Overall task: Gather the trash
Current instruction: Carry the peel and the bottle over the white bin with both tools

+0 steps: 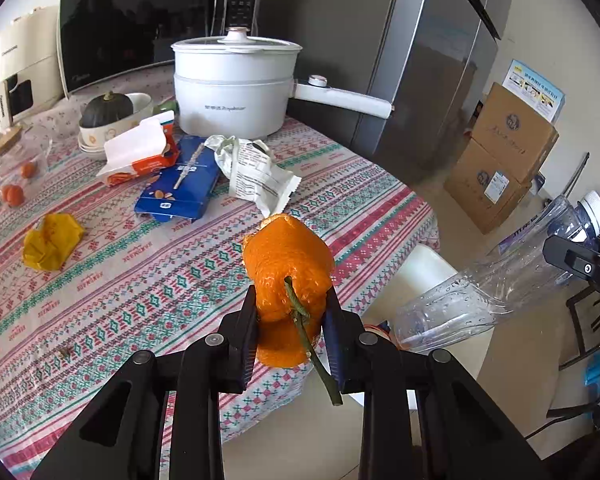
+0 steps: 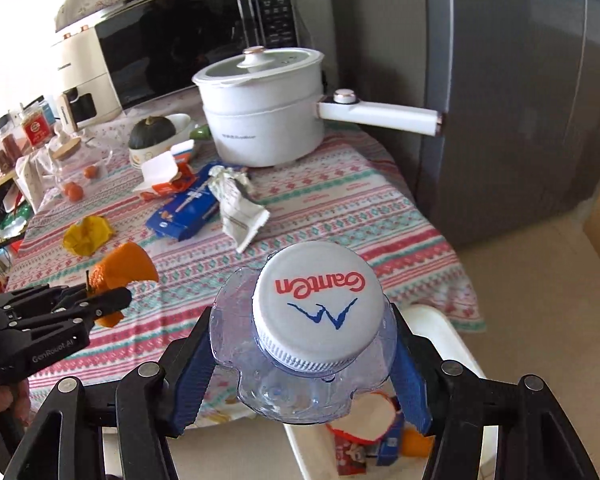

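We are noting: left gripper (image 1: 290, 312) clamping orange peel (image 1: 286, 272), right gripper (image 2: 304, 364) clamping empty bottle (image 2: 296, 360); both lifted clear of counter (image 1: 120, 280), bin (image 2: 440, 328) waiting at 5 o'clock for drop.

This is a home kitchen or dining corner. A table (image 1: 100, 280) under a patterned cloth carries a white electric cooking pot (image 1: 236, 88) with a glass lid and long handle, and a bowl (image 1: 112, 124) holding a dark green squash. Behind them stands a black-fronted microwave oven (image 1: 140, 36), with a cream countertop appliance (image 1: 24, 60) beside it. A tall grey refrigerator (image 1: 420, 60) rises next to the table, and cardboard boxes (image 1: 500, 152) are stacked on the tiled floor against the wall.
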The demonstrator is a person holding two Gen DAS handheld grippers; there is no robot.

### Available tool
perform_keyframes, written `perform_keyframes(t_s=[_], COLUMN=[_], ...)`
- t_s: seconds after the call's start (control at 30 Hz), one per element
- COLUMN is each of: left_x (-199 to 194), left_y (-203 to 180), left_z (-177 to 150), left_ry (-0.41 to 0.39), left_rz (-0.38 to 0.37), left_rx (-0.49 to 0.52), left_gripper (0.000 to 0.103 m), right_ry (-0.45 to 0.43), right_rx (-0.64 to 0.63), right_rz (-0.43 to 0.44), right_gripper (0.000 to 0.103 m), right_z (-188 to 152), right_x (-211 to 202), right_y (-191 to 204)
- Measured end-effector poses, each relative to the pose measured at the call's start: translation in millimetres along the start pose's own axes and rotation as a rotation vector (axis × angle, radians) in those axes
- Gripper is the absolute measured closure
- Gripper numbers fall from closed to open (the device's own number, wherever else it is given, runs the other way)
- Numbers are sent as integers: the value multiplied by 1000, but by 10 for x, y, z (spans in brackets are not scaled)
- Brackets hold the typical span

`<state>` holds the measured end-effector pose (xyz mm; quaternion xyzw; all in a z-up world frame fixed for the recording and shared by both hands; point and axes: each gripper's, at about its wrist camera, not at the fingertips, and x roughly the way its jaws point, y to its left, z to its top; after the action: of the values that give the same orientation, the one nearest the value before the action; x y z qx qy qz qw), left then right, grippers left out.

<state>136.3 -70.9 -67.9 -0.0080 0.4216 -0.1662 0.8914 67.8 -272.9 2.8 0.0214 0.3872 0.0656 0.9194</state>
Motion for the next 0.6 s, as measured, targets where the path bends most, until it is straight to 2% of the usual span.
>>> perform_keyframes(t_s=[0.33,0.6], left_x=[237,559], left_y=[-641,-1096], left_z=[-72,-207], left_ry=[35,91], left_rz=[-58,-68], left_rx=[81,175], left_gripper=[73,73], right_ry=[81,133], right_rx=[94,171], right_rz=[-93,-122], right_gripper=[36,36], right_z=[-351,-498], right_x=[27,108], right_y=[-739,-1038])
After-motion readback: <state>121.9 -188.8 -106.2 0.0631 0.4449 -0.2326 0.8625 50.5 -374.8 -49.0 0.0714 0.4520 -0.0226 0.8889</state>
